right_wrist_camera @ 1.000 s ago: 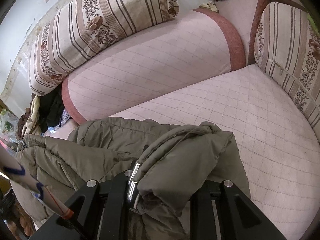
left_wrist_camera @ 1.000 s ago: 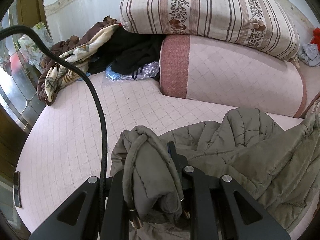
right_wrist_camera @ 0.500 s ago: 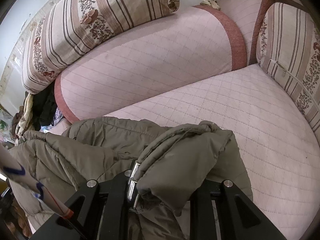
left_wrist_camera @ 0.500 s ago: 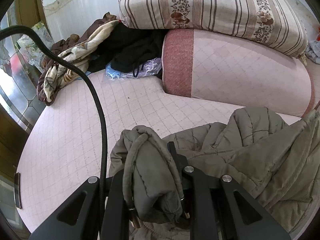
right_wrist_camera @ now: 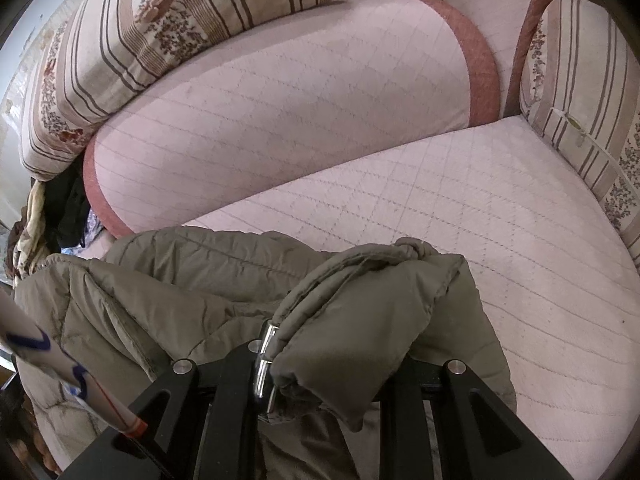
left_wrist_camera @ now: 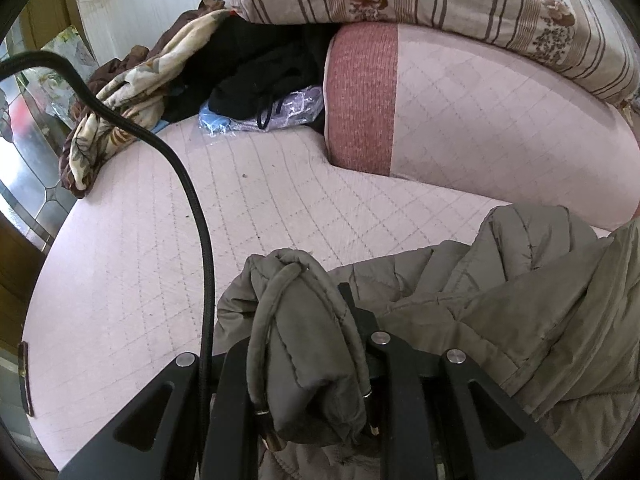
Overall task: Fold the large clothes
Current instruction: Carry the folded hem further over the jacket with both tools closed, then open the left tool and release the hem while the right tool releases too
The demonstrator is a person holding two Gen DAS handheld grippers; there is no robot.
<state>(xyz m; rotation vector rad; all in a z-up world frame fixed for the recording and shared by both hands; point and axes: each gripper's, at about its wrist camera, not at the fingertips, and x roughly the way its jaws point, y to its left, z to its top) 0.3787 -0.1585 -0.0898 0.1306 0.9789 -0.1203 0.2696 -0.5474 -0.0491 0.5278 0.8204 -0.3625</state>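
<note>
Pink quilted sofa seat [left_wrist_camera: 132, 264] — each hand-held gripper [left_wrist_camera: 310, 364] [right_wrist_camera: 332, 360] clamps the olive jacket [left_wrist_camera: 520, 320] edge; next, lay it flat — smoothly.

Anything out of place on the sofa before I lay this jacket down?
Yes: a loose heap of clothes and a plastic bag is jammed in the corner beside the pink backrest cushion. The seat nearer the olive jacket is bare, and nothing looks spilled or damaged.

Bare quilted seat [left_wrist_camera: 132, 264] ahead; clothes heap [left_wrist_camera: 168, 76] and bolster [left_wrist_camera: 460, 120] beyond.
</note>
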